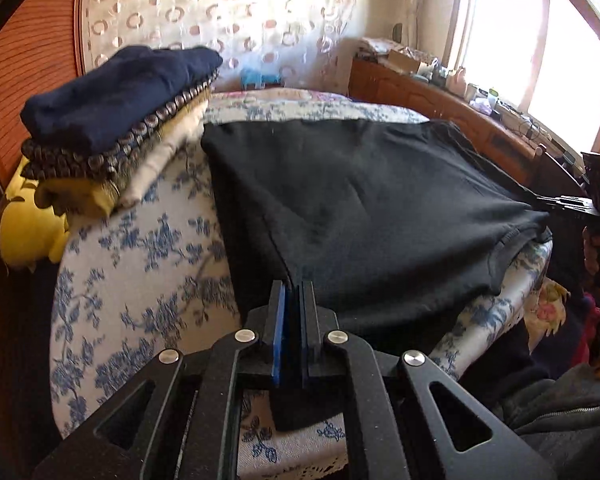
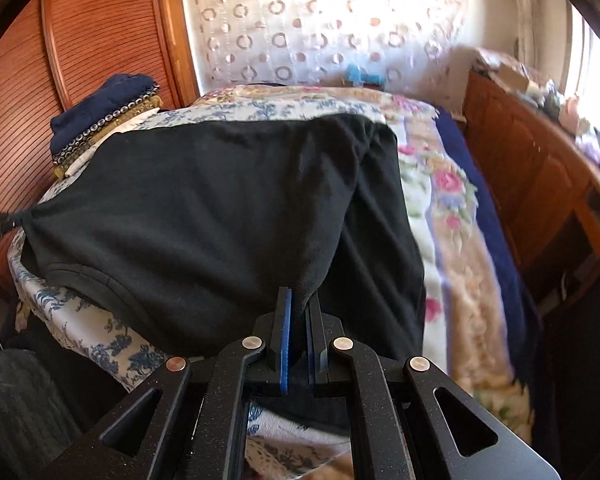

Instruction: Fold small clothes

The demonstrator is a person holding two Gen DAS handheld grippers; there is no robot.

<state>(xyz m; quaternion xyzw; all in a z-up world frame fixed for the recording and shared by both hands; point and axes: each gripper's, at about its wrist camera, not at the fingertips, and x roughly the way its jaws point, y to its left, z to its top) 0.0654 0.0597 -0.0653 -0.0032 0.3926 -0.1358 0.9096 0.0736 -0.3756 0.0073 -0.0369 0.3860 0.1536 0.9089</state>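
Note:
A black garment (image 1: 360, 200) lies stretched over the blue-flowered cover (image 1: 140, 248) of a bed. My left gripper (image 1: 295, 284) is shut on its near left corner and holds it taut. My right gripper (image 2: 300, 300) is shut on the near right corner of the black garment (image 2: 204, 208). The right gripper also shows at the right edge of the left wrist view (image 1: 568, 202), and the left gripper at the left edge of the right wrist view (image 2: 4, 222). The cloth is lifted between them, and its collar edge hangs over the bed's front.
A stack of folded clothes (image 1: 116, 120), navy on top, sits at the bed's far left by a wooden wardrobe (image 1: 24, 92). A flowered blanket (image 2: 452, 216) covers the bed's right side. A cluttered wooden dresser (image 1: 460, 112) stands under the window at right.

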